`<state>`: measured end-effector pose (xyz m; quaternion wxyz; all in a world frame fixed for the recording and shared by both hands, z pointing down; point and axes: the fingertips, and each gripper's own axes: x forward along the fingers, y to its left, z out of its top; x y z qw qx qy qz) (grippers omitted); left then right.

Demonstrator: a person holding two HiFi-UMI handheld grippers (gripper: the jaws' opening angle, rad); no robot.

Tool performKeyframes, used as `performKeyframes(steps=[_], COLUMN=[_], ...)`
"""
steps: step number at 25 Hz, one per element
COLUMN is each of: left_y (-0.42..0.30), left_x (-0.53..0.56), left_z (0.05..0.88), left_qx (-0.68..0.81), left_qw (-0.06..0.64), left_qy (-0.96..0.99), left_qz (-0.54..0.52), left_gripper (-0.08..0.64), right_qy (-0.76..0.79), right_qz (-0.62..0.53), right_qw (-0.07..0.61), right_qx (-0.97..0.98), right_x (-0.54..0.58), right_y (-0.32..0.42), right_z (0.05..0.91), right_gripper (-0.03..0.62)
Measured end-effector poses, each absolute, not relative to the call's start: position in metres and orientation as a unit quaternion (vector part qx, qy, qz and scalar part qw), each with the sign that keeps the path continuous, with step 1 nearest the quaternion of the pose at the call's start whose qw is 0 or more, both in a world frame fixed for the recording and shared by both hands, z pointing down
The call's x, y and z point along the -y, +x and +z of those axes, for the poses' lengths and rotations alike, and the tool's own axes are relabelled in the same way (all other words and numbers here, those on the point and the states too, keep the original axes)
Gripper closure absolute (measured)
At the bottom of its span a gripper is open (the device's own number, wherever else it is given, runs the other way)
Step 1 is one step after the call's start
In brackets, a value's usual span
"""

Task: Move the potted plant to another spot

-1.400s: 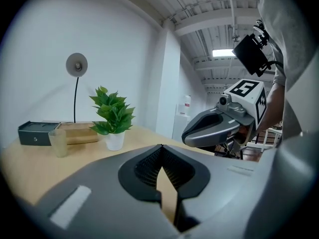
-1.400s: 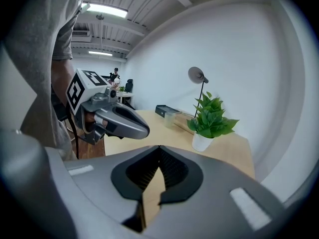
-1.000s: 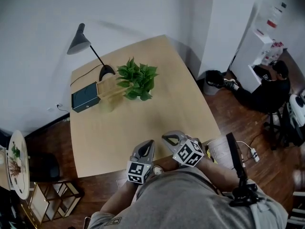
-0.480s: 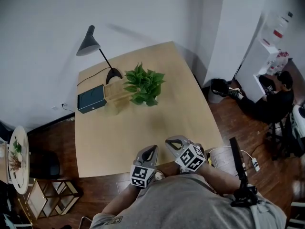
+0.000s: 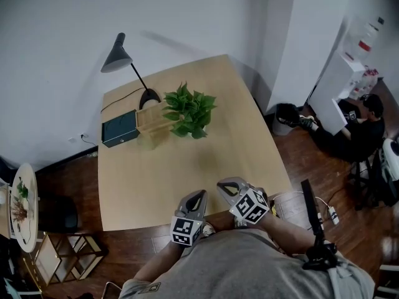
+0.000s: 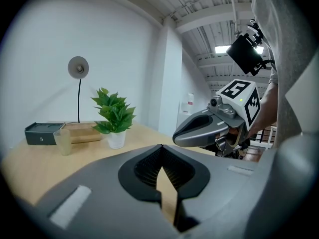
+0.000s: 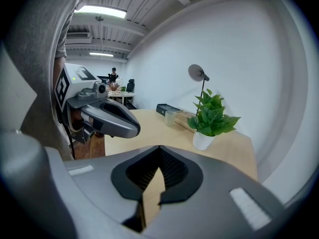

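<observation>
The potted plant [image 5: 190, 111], green leaves in a small white pot [image 6: 116, 139], stands toward the far side of the light wooden table [image 5: 187, 167]. It also shows in the right gripper view as the plant [image 7: 212, 116]. Both grippers hover side by side at the table's near edge, well short of the plant. My left gripper [image 5: 196, 195] is shut with nothing between its jaws, which meet in the left gripper view [image 6: 161, 147]. My right gripper [image 5: 225, 184] is shut and empty too, jaws together [image 7: 159, 148].
Behind the plant lie a wooden box [image 5: 153, 118], a dark green box [image 5: 120, 128] and a black desk lamp [image 5: 118, 55]. A translucent cup [image 6: 63, 141] stands beside the boxes. A person sits at the far right [image 5: 368, 114]. A small side table [image 5: 22, 207] is on the left.
The head view shifted a little early in the second, sliding the table rightward in the picture. The grippers and the plant kept their places.
</observation>
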<state>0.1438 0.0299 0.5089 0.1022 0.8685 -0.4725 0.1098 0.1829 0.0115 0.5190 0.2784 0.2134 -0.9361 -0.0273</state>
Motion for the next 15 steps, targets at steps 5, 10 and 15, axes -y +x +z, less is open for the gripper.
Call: performKeyframes(steps=[5,10,15], left_y=[0.146,0.145,0.144], left_x=[-0.031,-0.029,-0.028], left_z=[0.511,0.511,0.509], left_qx=[0.475,0.477,0.480], left_qw=[0.104,0.103,0.101], left_qy=[0.867,0.865,0.863], left_qz=[0.112,0.115,0.118], left_gripper=[0.560,0.560,0.560], right_qy=[0.208,0.207,0.211], right_qz=[-0.030,-0.034,-0.042], right_qw=[0.280,0.276,0.278], right_qx=[0.937,0.938,0.936], right_x=[-0.012,-0.006,0.002], right_y=[0.184,0.184,0.188], right_z=[0.519,0.516,0.512], right_gripper=[0.586,0.586,0.587])
